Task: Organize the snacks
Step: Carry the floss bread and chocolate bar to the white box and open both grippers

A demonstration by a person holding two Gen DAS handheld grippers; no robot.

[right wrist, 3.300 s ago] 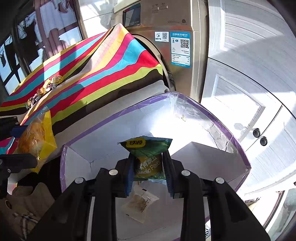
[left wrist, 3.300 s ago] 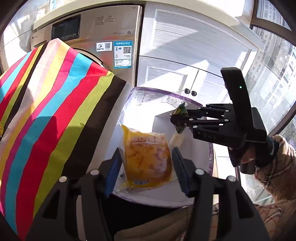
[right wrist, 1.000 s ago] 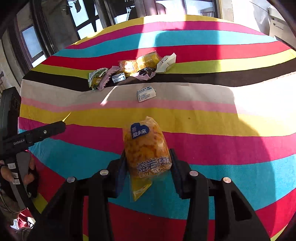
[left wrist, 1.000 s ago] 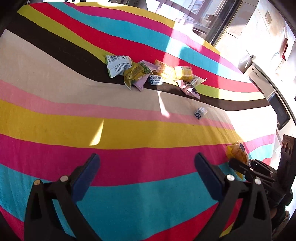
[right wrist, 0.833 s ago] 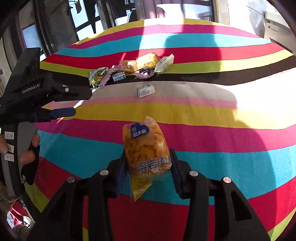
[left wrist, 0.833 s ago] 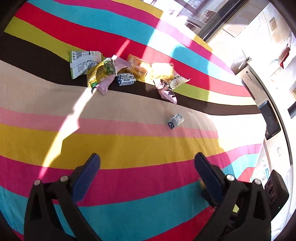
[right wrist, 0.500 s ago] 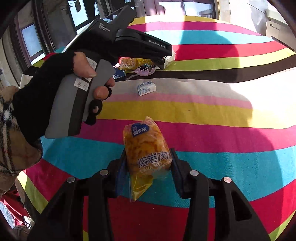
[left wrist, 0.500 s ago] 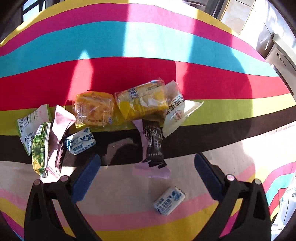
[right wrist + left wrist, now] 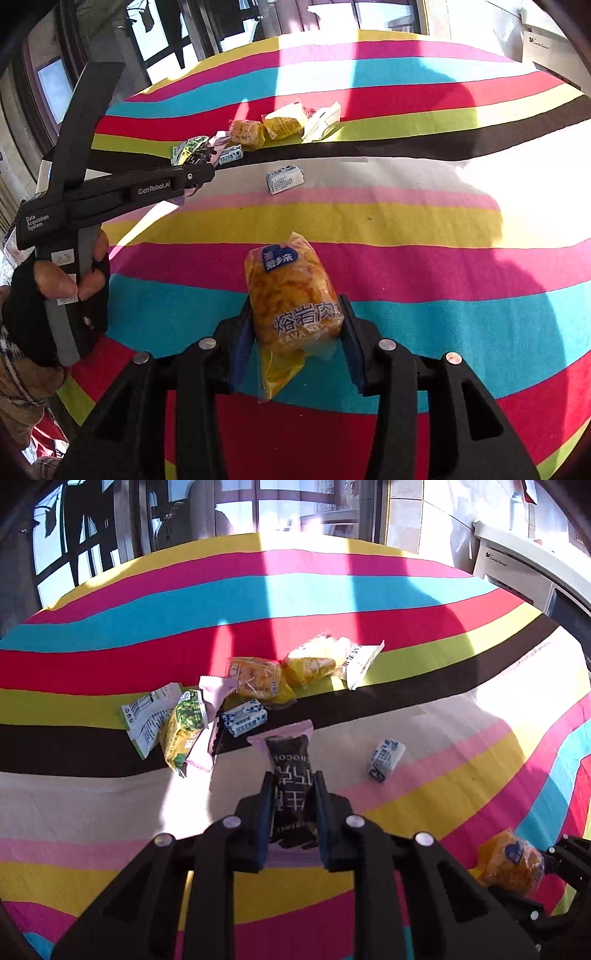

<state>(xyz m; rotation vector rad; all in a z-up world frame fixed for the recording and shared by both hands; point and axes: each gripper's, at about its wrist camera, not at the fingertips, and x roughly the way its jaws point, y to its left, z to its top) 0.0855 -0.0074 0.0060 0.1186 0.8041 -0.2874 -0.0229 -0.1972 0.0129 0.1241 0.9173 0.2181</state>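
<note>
Chocolate snack bar (image 9: pixel 290 775) in its dark, pink-edged wrapper sits clamped between the pads of the left tool (image 9: pixel 291 805), near the striped cloth (image 9: pixel 110 812) on the desk. Just beyond it, farther off, lies the snack pile (image 9: pixel 236 701); a small blue-and-white packet (image 9: pixel 384 760) rests apart to the right. Right tool (image 9: pixel 295 328) grips a yellow lava bread pack (image 9: pixel 293 295) above the nearer cyan stripe.

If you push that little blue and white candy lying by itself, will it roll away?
The lone blue-and-white candy looks blocky with flattish sides, so it would probably slide or tumble rather than roll. It seems small and light, and the striped cloth would likely stop it quickly.
</note>
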